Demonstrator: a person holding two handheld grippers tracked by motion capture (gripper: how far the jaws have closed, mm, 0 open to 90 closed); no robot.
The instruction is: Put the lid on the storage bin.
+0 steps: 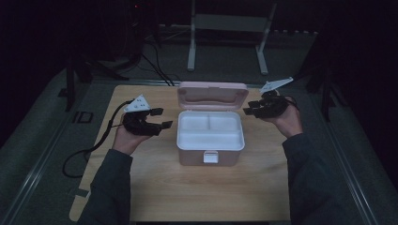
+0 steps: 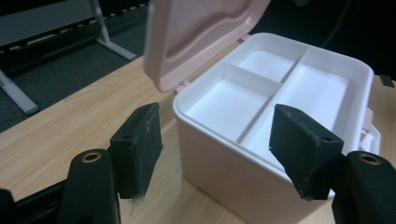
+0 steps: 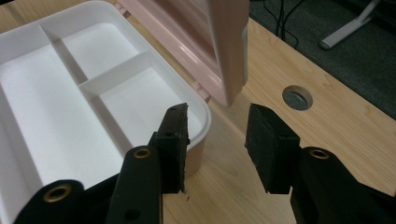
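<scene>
The pink box (image 1: 210, 140) sits mid-table (image 1: 155, 187), lid (image 1: 212, 95) up, its white tray (image 1: 210, 130) bare. My left tongs (image 1: 161, 118) hang wide open left of it, holding nothing. My right tongs (image 1: 251, 108) gape empty beside its right rear corner.

I see a pale pink box (image 1: 210, 157) with its pink lid (image 1: 212, 95) and a plain white tray (image 1: 210, 131) inside. My table (image 1: 197, 187) is light wood with a faint grain. Both grippers, left (image 1: 159, 118) and right (image 1: 250, 108), are black with brass-coloured rivets. The floor (image 1: 225, 65) is dark grey, and my sleeves (image 1: 110, 187) are dark grey.
</scene>
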